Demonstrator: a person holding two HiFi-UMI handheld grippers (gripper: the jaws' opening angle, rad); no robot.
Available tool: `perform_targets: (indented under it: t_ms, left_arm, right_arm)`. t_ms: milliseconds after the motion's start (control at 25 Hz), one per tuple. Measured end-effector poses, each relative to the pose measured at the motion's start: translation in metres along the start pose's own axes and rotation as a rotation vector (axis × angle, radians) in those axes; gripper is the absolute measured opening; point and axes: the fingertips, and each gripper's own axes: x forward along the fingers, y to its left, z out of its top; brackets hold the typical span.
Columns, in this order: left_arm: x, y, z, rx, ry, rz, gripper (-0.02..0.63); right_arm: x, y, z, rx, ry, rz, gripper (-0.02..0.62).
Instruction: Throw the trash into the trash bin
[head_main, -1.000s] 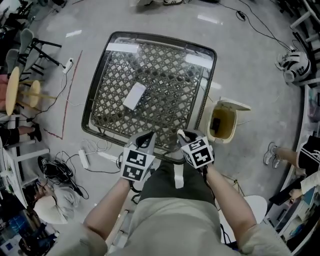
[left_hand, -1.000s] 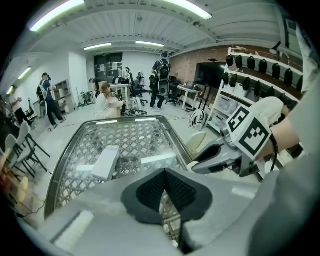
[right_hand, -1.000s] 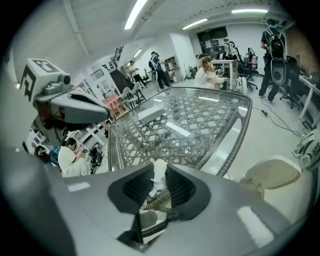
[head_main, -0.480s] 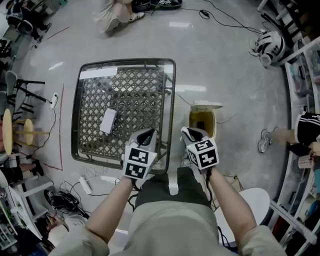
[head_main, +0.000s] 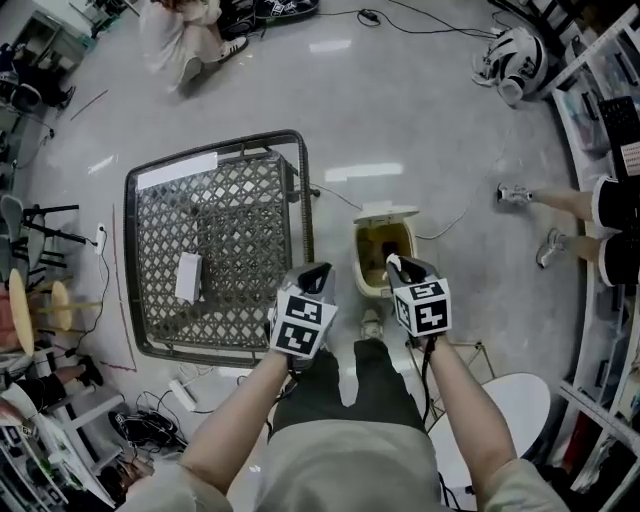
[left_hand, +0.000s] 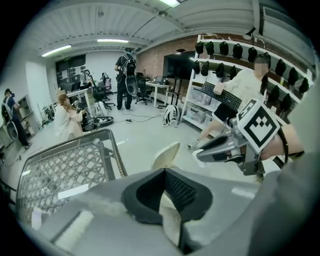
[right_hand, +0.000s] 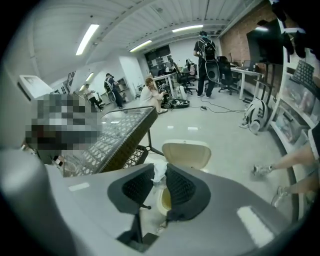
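1. Type: open-plan lab-cum-office, judged from the entries below.
2. Shell: a polished grey floor (head_main: 430, 120), a brick wall (left_hand: 150, 62) and ceiling strip lights (right_hand: 88, 38) are seen.
3. Furnishing: desks (right_hand: 247, 70) and office chairs (right_hand: 223, 67) are ranged at the far end, and a large dark screen (left_hand: 177, 65) is set by the brick.
4. Storage: a white shelving rack (left_hand: 255, 25) is hung with rows of dark gear.
5. Wiring: cables (head_main: 440, 22) are trailed across the floor.

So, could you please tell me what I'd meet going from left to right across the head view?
wooden stools → glass-topped wicker table → open trash bin → person's sneaker
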Motion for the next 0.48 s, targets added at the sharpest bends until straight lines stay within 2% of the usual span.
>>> perform_targets:
  t_ms: [160, 360, 480]
  left_arm:
    - [0.037, -0.016, -0.006, -0.025, 0.027, -0.015, 0.002]
    - [0.073, -0.027, -0.017, -0.111, 0.046, -0.022, 0.002]
    - [0.096, -0.031, -0.031, -0.159, 0.062, -0.013, 0.002]
  right_arm:
    - [0.019, -0.034, -0.030, 0.034, 0.042, -0.031, 0.081]
    - [0.054, -0.058, -0.067, 0.068, 0.081, -0.037, 0.081]
    - [0.076, -0.067, -0.089, 0.054, 0.115, -0.032, 0.081]
